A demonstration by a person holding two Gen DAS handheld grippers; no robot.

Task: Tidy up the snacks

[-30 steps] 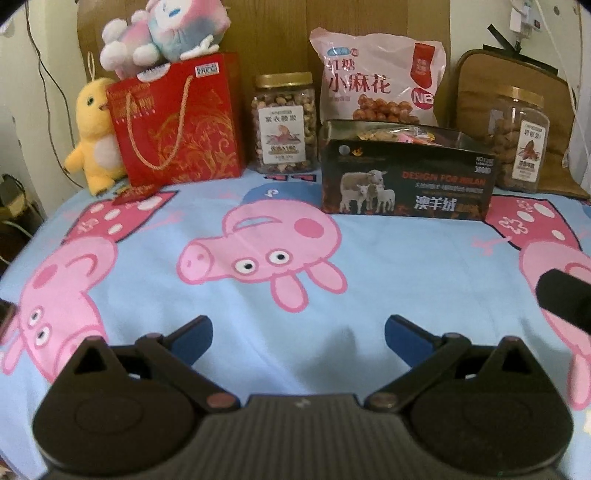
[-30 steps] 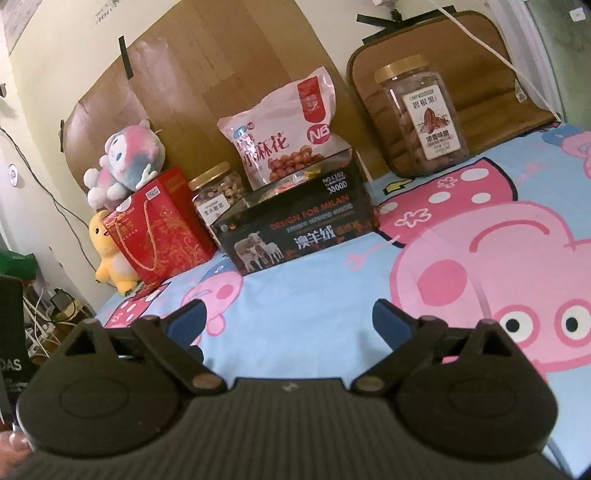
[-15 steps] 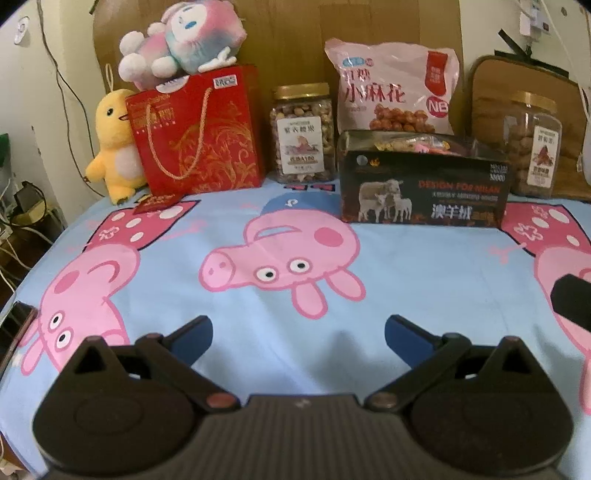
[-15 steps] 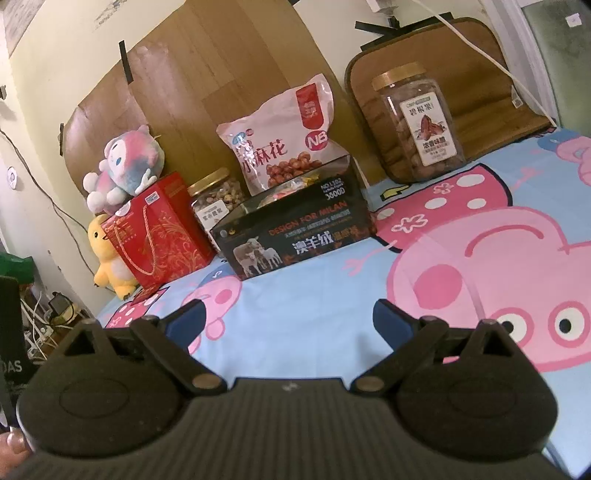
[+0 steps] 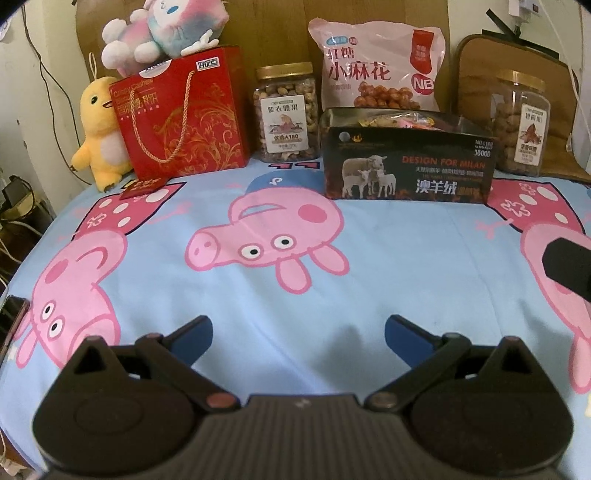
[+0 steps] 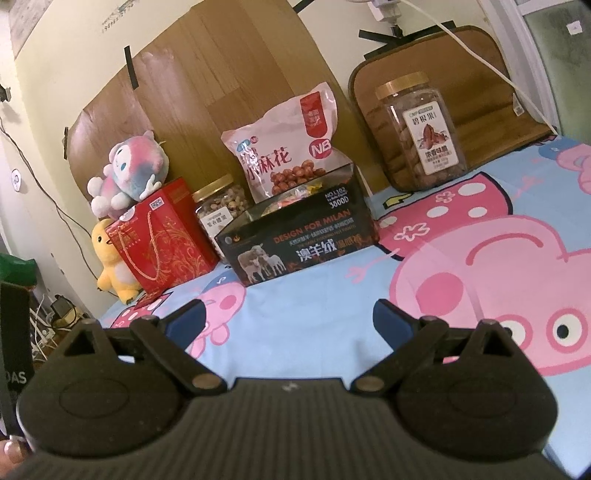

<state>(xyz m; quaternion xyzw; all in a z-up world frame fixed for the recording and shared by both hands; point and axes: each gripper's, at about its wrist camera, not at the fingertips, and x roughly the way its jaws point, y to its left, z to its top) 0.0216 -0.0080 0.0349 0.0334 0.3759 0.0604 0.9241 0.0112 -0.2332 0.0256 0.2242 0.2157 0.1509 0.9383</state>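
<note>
Snacks lined up along the far edge of a bed with a cartoon-pig sheet [image 5: 295, 295]: black box [image 5: 408, 173] in front, open on top with wrapped snacks inside; pink bag [image 5: 376, 70] upright just behind it against a wooden board; nut jar [image 5: 286, 112] left of the box, between it and a red gift bag [image 5: 181, 114]; second jar [image 5: 522, 123] to the right, near a brown cushion. Pink plush [image 5: 162, 27] lying on top of the gift bag, yellow plush [image 5: 99, 129] beside it at the far left. Left gripper [image 5: 298, 334] low over bare sheet, blue fingers [image 5: 194, 338] spread wide, nothing between them. Right gripper [image 6: 288, 321] likewise over the sheet, well short of the box, fingers [image 6: 391, 325] wide apart and empty.
</note>
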